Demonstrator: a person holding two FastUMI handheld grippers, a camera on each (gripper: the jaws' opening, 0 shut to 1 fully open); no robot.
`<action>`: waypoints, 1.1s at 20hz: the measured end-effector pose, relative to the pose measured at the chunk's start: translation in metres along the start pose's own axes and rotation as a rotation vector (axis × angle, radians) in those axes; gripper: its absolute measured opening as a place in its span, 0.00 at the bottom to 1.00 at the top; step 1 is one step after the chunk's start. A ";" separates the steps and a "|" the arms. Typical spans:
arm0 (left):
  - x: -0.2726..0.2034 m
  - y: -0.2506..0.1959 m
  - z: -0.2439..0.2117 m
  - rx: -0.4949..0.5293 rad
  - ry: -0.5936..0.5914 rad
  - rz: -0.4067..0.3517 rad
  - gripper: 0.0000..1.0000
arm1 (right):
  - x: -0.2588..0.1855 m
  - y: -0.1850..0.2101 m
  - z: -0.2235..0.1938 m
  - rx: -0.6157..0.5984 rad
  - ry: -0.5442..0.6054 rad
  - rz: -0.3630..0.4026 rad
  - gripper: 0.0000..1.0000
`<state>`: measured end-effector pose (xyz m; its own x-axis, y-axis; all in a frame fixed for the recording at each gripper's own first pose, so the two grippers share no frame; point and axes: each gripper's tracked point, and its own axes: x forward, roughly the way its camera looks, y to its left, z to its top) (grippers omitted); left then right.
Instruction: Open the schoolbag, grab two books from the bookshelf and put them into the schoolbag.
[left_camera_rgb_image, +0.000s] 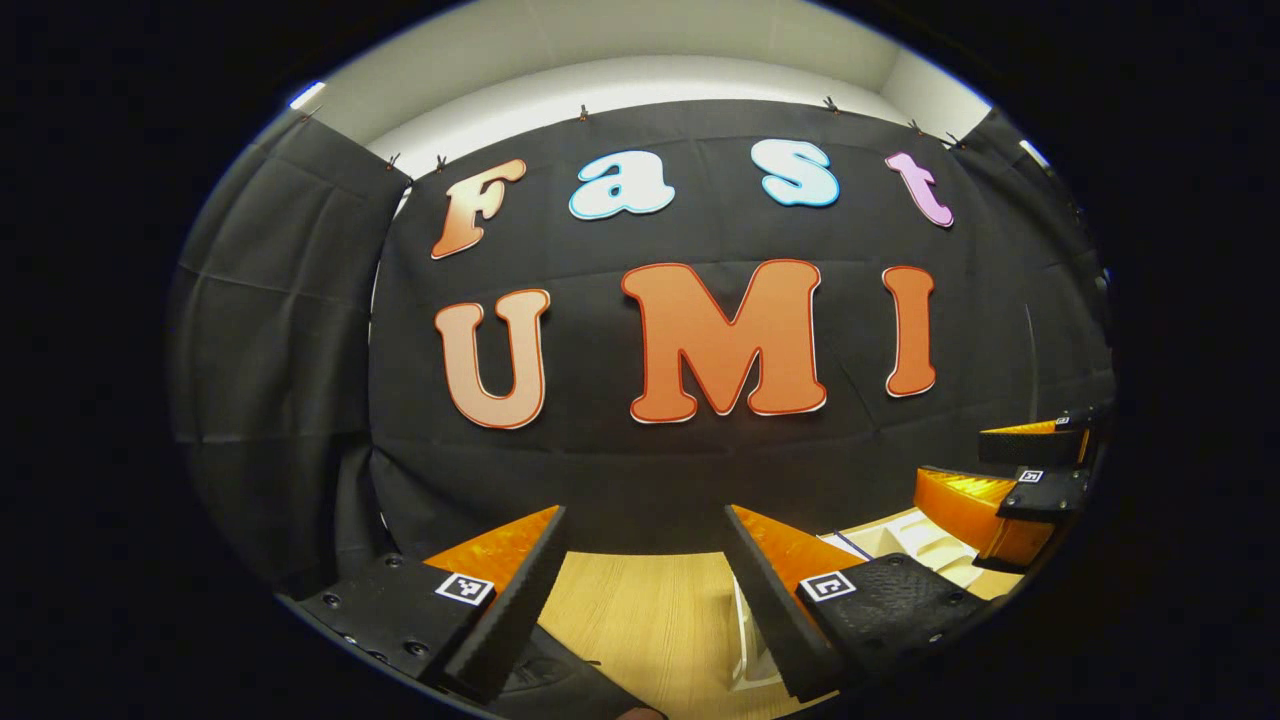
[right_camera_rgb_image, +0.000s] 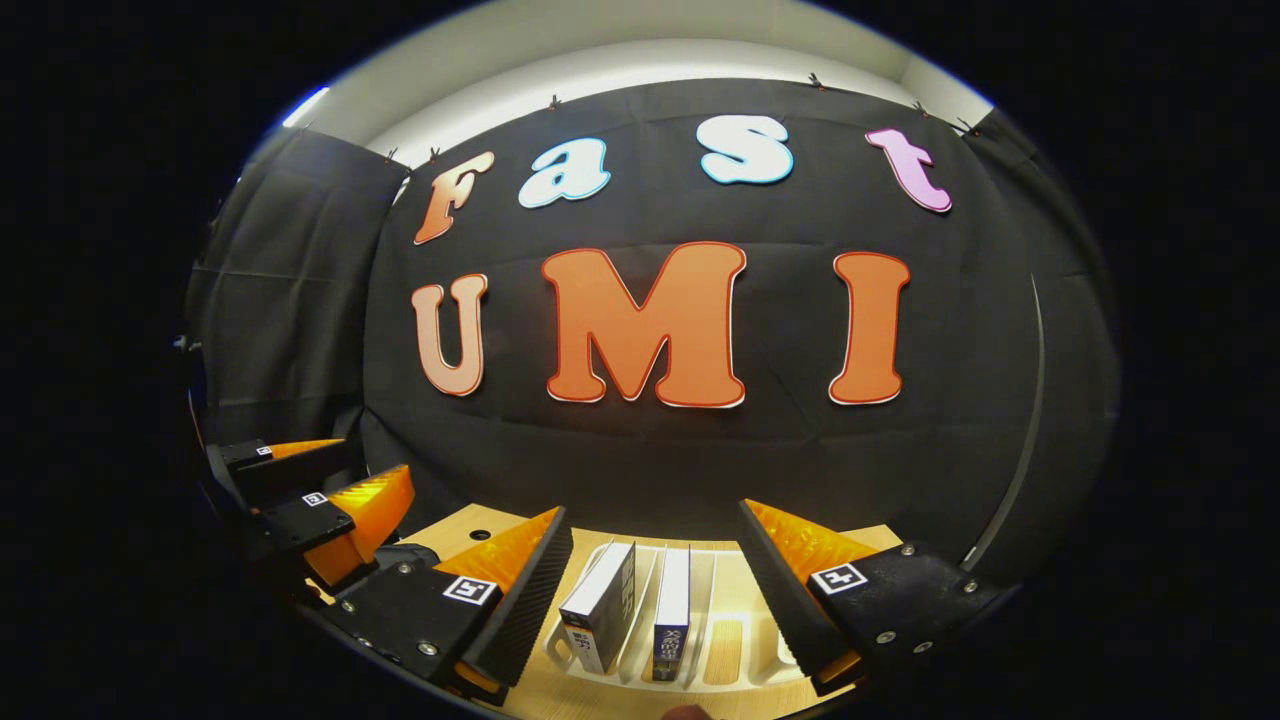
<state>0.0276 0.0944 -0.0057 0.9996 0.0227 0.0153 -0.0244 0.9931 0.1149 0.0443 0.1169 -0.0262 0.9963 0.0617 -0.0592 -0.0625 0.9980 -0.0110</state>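
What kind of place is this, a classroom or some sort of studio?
Probably a small recording booth, not a classroom. Black cloth hangs as the walls, a wooden table stands before it, and on the table a white rack holds two books. Two hand-held claws, left claw and right claw, are both open.

We see both views from low over the table (left_camera_rgb_image: 640, 610), facing the booth's back wall, which they share. In the left gripper view the right gripper (left_camera_rgb_image: 1035, 470) sits far right; the right gripper view looks down on the bookshelf (right_camera_rgb_image: 725, 655) up close.
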 end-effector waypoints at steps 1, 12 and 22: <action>-0.001 0.002 0.002 0.003 -0.003 0.008 0.95 | -0.001 -0.001 -0.001 -0.002 0.001 0.002 0.98; -0.005 0.007 -0.003 0.064 -0.005 0.026 0.96 | 0.001 -0.011 -0.006 0.001 0.013 -0.009 0.98; -0.020 0.047 -0.052 0.289 0.070 0.109 0.96 | 0.008 -0.046 -0.022 -0.013 0.048 -0.071 0.98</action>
<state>0.0067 0.1467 -0.0528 0.9891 0.1455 -0.0242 -0.1243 0.9105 0.3943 0.0533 0.0709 -0.0478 0.9943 -0.0101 -0.1058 0.0070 0.9995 -0.0297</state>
